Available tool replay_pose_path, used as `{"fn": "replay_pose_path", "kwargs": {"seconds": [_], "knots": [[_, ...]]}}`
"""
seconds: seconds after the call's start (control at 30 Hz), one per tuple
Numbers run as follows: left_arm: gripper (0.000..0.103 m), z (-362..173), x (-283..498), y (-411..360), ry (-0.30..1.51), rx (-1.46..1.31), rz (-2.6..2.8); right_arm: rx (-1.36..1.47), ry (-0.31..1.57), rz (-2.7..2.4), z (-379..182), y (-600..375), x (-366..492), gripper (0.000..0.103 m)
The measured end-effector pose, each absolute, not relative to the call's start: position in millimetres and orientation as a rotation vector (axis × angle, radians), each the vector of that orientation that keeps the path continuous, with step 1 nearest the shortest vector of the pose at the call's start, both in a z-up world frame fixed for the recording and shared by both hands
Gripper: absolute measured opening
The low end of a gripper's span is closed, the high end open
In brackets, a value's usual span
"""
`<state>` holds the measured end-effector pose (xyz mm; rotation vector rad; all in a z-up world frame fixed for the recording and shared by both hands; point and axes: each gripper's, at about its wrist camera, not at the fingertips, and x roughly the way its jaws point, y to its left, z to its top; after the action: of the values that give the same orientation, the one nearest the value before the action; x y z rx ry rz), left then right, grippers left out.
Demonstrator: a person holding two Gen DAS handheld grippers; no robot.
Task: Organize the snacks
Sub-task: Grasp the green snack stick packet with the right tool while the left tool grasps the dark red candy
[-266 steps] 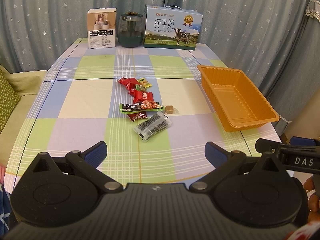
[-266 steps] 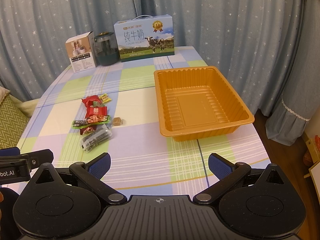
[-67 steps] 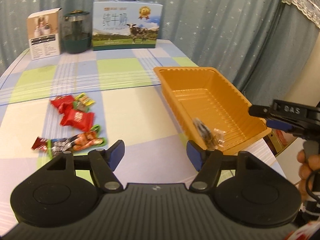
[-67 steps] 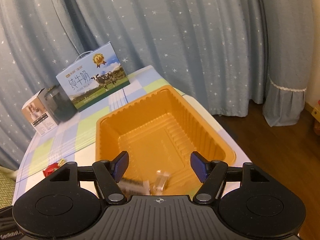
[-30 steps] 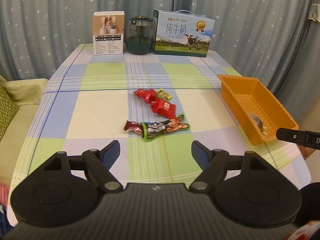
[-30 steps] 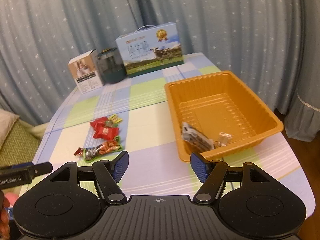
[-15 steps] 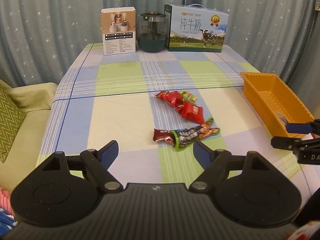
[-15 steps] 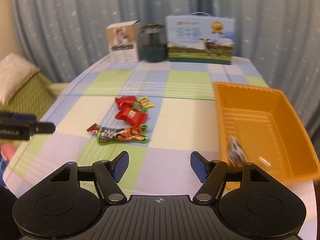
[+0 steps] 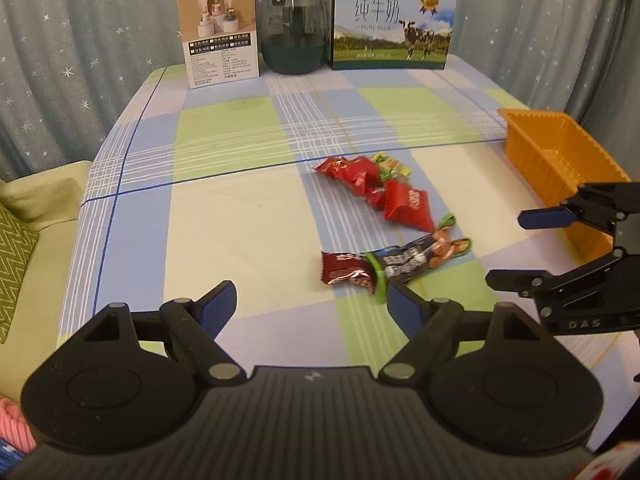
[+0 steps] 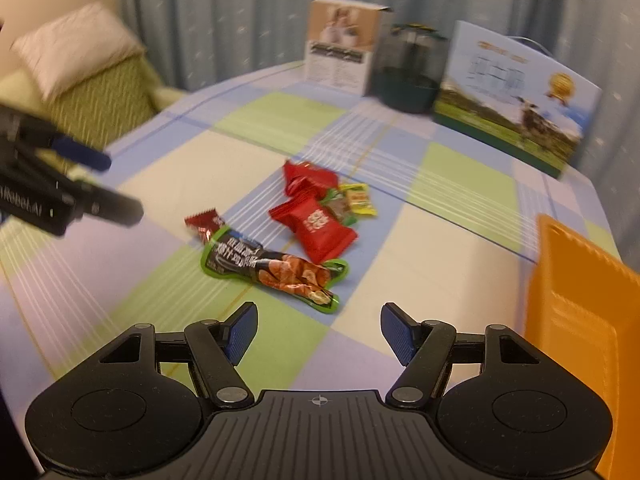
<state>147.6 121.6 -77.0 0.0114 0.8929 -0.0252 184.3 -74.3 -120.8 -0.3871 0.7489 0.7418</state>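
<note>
A loose pile of snacks lies mid-table: red packets (image 9: 408, 206) (image 10: 316, 224), a long green-edged packet (image 9: 416, 258) (image 10: 276, 266), a small dark red packet (image 9: 344, 272) (image 10: 202, 224) and a yellow-green candy (image 9: 390, 166) (image 10: 358, 198). The orange tray (image 9: 560, 160) (image 10: 580, 300) stands at the table's right edge; its inside is mostly hidden. My left gripper (image 9: 310, 306) (image 10: 108, 182) hovers open and empty just short of the dark red packet. My right gripper (image 10: 319, 330) (image 9: 528, 248) is open and empty just short of the green-edged packet.
A white box (image 9: 218, 38), a dark green jar (image 9: 294, 36) and a milk carton (image 9: 390, 20) line the table's far edge before the curtain. A green sofa with cushions (image 10: 92, 76) sits left of the table.
Both grippers have come lower and closer to the snack pile. The right view has swung left and rolled, so the tray has slid to its right edge.
</note>
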Motion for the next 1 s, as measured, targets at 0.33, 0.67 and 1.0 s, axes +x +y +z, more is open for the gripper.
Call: {"fn": "replay_pose_path", "kwargs": {"seconds": [0.33, 0.67, 1.0], "knots": [[0.081, -89, 159, 135, 0.909, -0.009, -0.027, -0.596, 0.648, 0.866, -148, -32, 202, 0.068], [0.081, -96, 158, 138, 0.918, -0.058, -0.035, -0.644, 0.680, 0.978, -151, -18, 217, 0.043], [0.081, -97, 159, 126, 0.916, -0.077, -0.058, -0.197, 0.944, 0.744, -138, -67, 214, 0.033]]}}
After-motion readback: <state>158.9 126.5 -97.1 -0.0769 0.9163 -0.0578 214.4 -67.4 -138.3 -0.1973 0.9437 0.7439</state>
